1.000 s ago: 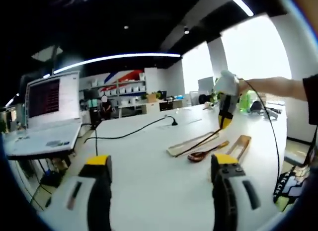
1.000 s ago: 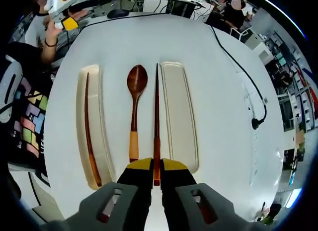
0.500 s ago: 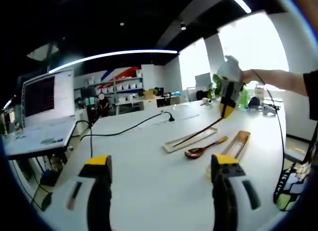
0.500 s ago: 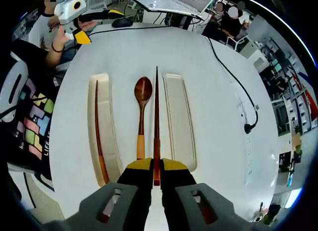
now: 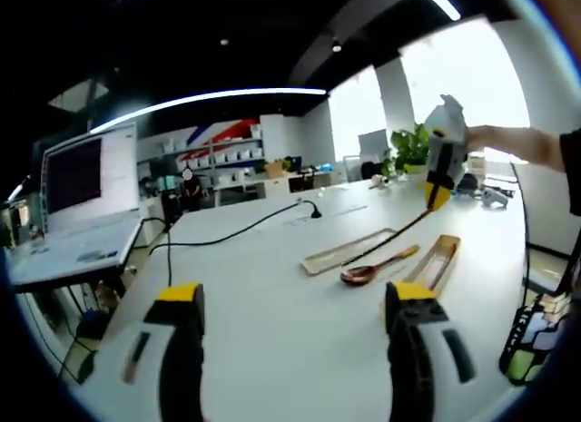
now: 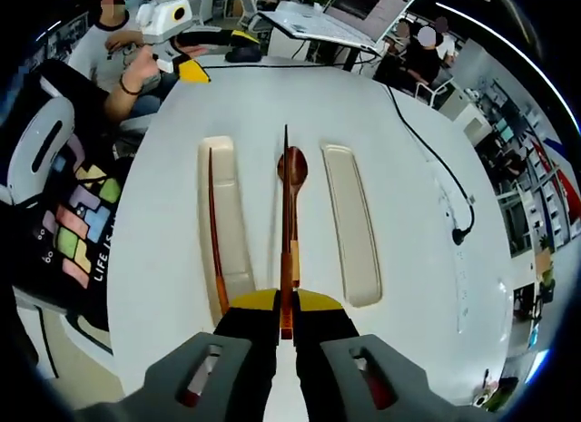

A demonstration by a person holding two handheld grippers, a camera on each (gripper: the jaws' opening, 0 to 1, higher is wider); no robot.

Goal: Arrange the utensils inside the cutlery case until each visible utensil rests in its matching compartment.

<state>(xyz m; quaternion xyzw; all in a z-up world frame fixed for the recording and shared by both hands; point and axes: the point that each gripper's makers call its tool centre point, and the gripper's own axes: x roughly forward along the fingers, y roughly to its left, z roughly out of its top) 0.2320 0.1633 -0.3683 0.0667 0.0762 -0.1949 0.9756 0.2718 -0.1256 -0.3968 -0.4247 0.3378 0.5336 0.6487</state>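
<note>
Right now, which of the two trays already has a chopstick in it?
The left tray in the right gripper view; its chopstick lies inside. The right tray is empty.

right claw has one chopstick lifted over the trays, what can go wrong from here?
1. The right claw pinches the chopstick only at its end, so the long free length could pivot or slip.
2. The chopstick lines up over the wooden spoon on the table; lowered here, it may land on the spoon or knock it.
3. The left tray already holds one chopstick; aiming at the empty tray would split the pair.
</note>
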